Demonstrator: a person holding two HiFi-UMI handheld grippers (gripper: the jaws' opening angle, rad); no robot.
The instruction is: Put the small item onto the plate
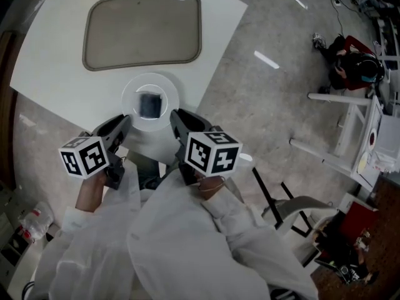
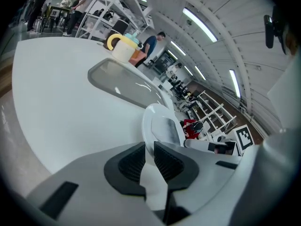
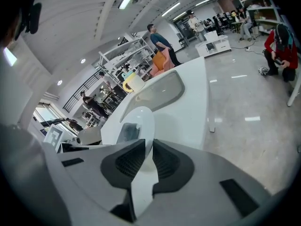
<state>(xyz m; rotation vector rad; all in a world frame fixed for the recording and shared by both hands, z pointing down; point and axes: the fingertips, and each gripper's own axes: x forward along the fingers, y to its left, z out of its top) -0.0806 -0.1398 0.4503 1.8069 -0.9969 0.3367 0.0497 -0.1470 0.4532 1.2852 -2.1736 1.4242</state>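
White surface (image 1: 50,61), tray (image 1: 144,30) at rear. Small item (image 1: 150,104): on plate (image 1: 132,89), centre. Left hand-held gripper (image 1: 127,121), right hand-held gripper (image 1: 175,115): jaws pinched narrow on plate rim. Risk: uneven pull tilts plate, item slides off.

On the table (image 1: 56,74), the small item (image 1: 150,104) lies on the plate (image 1: 129,96), before the tray (image 1: 144,30).

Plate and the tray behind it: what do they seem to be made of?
The plate looks like glossy white ceramic or hard plastic, I can't tell which: smooth, with a soft light sheen on its rim. The tray looks like matte grey-beige plastic: dull flat surface, moulded rounded rim, one small glare spot at a corner.
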